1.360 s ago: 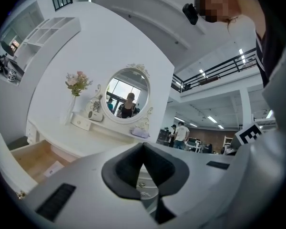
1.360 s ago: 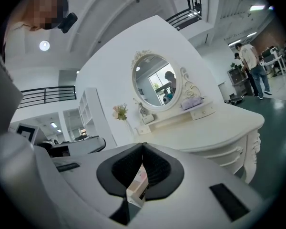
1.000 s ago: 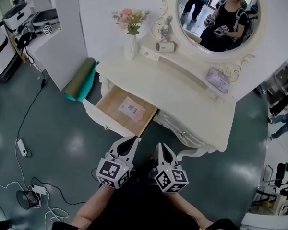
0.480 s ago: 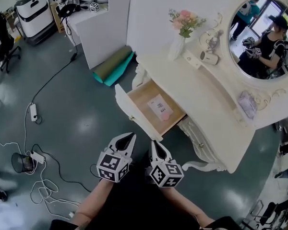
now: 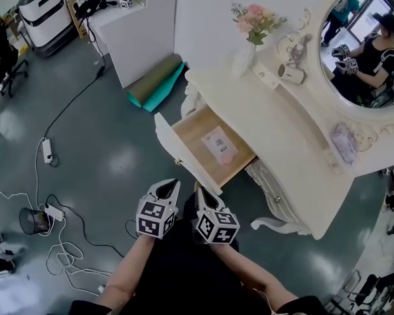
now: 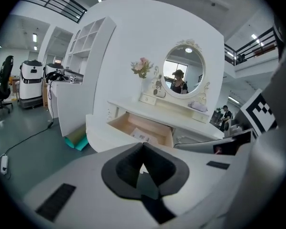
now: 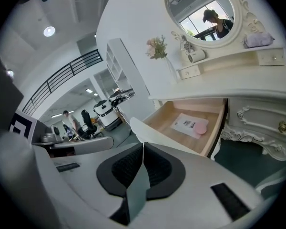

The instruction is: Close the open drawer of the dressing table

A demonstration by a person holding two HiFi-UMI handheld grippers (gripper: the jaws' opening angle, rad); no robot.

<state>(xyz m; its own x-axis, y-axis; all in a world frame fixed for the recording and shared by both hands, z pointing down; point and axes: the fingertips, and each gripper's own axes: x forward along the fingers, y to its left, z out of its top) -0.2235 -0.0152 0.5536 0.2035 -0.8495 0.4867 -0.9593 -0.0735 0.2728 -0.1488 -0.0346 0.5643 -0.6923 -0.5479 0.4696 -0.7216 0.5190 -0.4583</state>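
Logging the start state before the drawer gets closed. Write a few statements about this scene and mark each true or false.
1. The drawer is open. True.
2. The drawer is empty. False: a paper lies in it.
3. The left tool and the right tool are both shut and hold nothing. True.
4. The vase lies on its side. False: it stands upright on the table.

Head view looks steeply down; all three views face the drawer.
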